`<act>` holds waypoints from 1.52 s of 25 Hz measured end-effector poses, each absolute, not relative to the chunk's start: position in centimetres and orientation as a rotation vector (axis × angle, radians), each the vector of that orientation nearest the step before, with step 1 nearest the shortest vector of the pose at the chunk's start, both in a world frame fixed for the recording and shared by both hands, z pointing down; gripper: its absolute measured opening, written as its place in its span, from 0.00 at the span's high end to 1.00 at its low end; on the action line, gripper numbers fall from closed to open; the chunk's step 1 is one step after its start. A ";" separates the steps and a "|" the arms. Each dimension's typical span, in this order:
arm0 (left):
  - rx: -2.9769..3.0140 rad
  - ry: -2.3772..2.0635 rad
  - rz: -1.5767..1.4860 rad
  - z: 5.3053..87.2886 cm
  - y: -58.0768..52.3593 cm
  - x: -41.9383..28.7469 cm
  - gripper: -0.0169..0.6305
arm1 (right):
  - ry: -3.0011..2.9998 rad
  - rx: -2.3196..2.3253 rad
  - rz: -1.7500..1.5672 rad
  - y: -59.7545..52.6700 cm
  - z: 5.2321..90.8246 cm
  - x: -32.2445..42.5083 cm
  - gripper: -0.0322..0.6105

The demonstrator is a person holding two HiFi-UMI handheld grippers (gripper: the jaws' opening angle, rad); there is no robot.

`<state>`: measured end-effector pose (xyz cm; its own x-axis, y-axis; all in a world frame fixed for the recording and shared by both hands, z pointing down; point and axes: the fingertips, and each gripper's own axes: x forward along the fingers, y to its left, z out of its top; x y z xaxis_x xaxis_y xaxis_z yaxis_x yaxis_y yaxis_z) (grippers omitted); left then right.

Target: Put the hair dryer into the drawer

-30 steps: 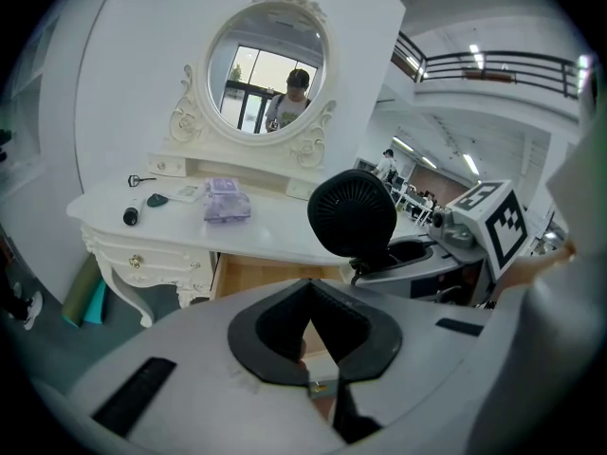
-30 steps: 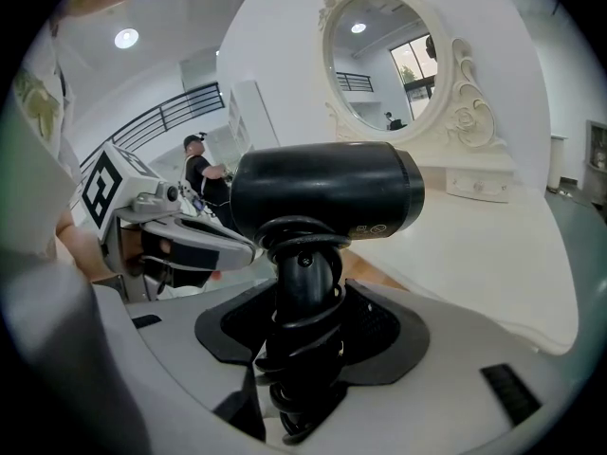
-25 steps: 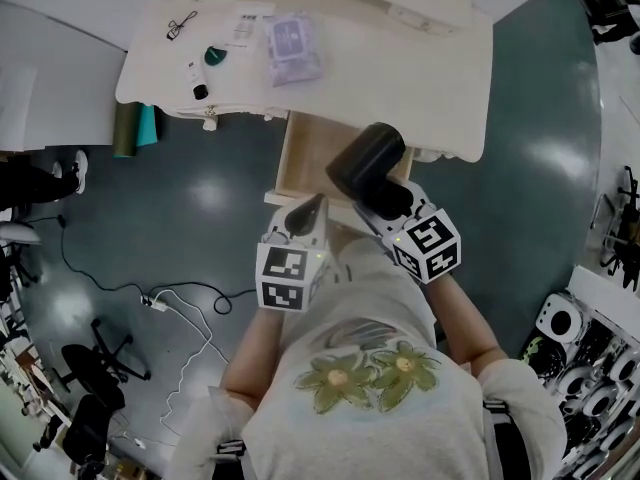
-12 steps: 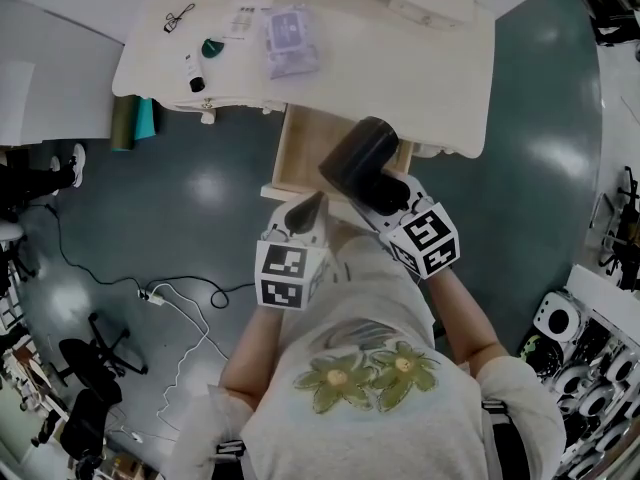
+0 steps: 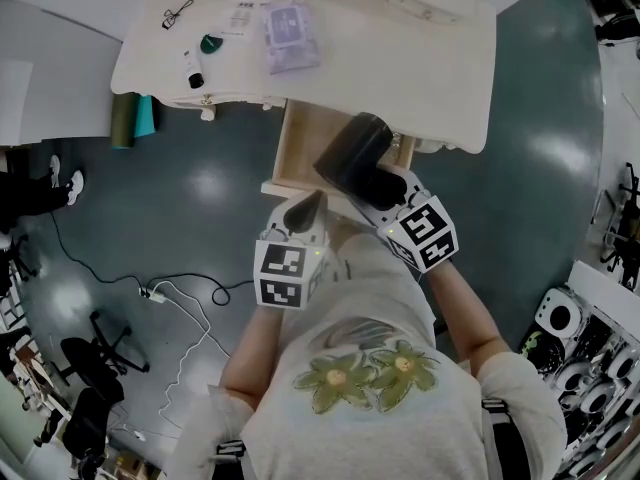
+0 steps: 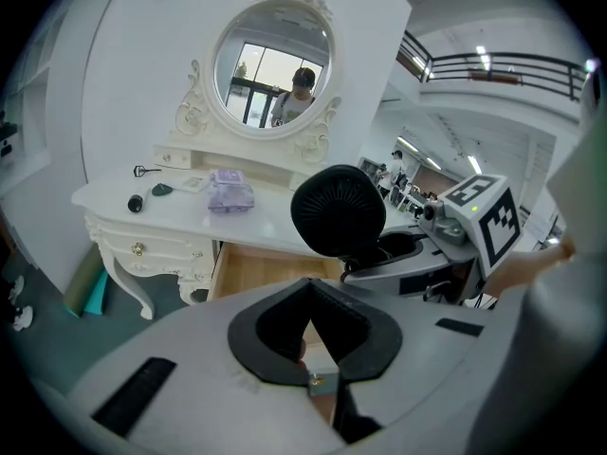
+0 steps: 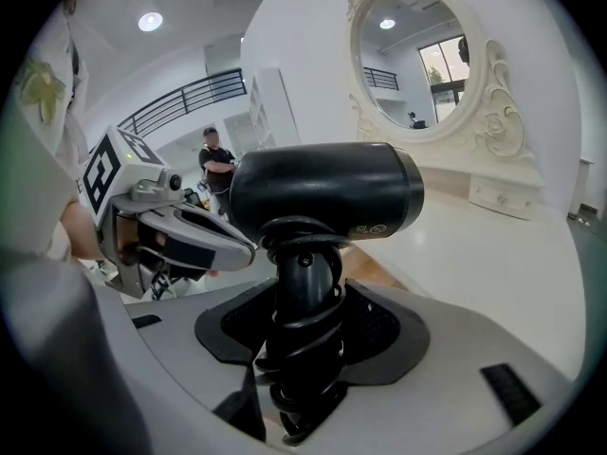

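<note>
Mid-carry — the right gripper clamps the hair dryer by its handle over the open drawer, the left gripper closed and empty; next, lower and release.

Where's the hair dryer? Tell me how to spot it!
Find the white dressing table with the oval mirror, then the open wooden drawer under its top. Right by that drawer, the right hand-held gripper is shut on the hair dryer: the only black thing with a fat round barrel and a cord wound round its handle.
</note>
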<state>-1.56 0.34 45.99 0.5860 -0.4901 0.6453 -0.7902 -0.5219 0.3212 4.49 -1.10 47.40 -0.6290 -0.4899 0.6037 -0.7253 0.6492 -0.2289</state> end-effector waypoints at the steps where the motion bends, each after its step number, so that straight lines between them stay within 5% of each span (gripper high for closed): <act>1: 2.222 -1.015 0.648 46.0 0.2 -1.6 0.96 | -2.369 0.945 0.632 -1.1 47.5 4.4 0.62; 38: 2.176 -1.013 0.627 47.0 -0.3 -3.8 0.96 | -2.260 0.826 0.543 -1.7 50.4 3.0 0.62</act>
